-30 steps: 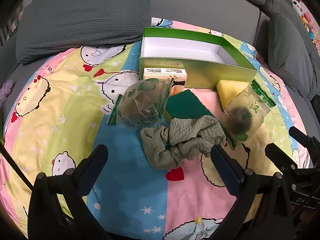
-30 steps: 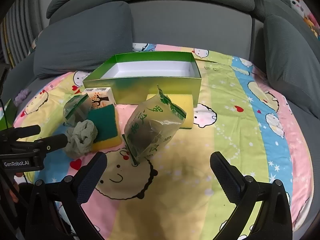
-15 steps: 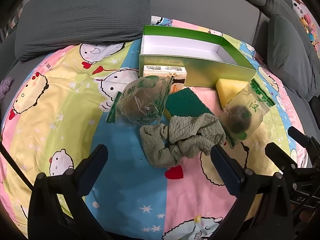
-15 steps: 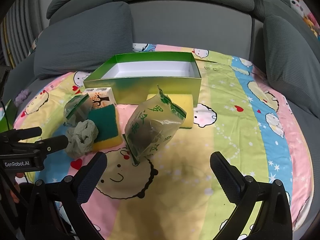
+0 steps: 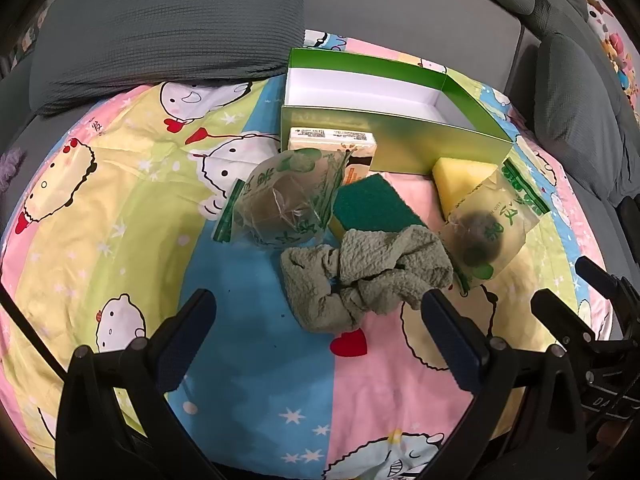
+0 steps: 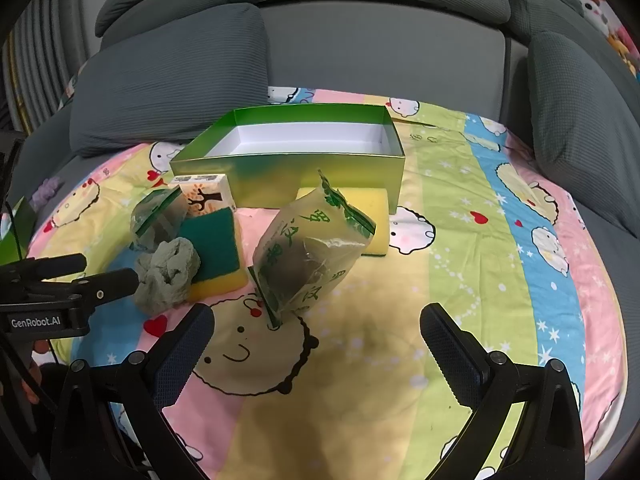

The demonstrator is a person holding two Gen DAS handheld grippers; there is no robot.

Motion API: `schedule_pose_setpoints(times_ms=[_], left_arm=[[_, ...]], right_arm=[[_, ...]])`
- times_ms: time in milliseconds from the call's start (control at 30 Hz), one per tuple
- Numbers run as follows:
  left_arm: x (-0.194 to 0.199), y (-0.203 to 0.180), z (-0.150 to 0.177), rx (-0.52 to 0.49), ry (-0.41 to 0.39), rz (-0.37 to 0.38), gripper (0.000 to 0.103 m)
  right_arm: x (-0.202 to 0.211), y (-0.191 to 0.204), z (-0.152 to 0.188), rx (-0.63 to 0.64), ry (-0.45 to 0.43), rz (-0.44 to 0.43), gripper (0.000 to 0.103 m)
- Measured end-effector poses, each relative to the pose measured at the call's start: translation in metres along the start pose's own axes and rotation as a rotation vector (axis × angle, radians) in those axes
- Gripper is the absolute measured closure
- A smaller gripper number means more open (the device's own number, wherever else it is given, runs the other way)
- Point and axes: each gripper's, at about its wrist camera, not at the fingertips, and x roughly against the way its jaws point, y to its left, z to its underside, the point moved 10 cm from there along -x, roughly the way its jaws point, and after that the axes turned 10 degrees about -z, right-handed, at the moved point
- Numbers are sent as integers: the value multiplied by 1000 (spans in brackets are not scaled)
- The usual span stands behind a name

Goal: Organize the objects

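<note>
Both grippers released, empty. Left gripper (image 5: 316, 320) hovers at crumpled green cloth (image 5: 366, 270), well short of green box (image 5: 394, 148). Advice: pinch cloth's bunched middle, lift clear of sponge (image 5: 372, 206). Right gripper (image 6: 316, 332) faces tea bag pouch (image 6: 308, 252).

Grey sofa (image 6: 384, 52) with cushions (image 5: 168, 28); cartoon-print sheet (image 6: 460, 240) spread over seat.

"GenRobot.AI" on left tool (image 6: 110, 280)

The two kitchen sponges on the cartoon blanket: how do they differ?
The green-topped sponge lies green scouring face up, touching the crumpled grey-green cloth. The plain yellow sponge shows yellow foam up, sits against the green open box, partly hidden by a clear printed bag. Both lie flat, outside the box.
</note>
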Motion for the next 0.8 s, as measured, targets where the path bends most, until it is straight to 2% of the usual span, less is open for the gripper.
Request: schedule_pose_setpoints(times_ms=[800], left_arm=[[-4, -2, -2, -26, -14, -7, 1]], right_arm=[[-3, 6, 8, 19, 6, -30, 0]])
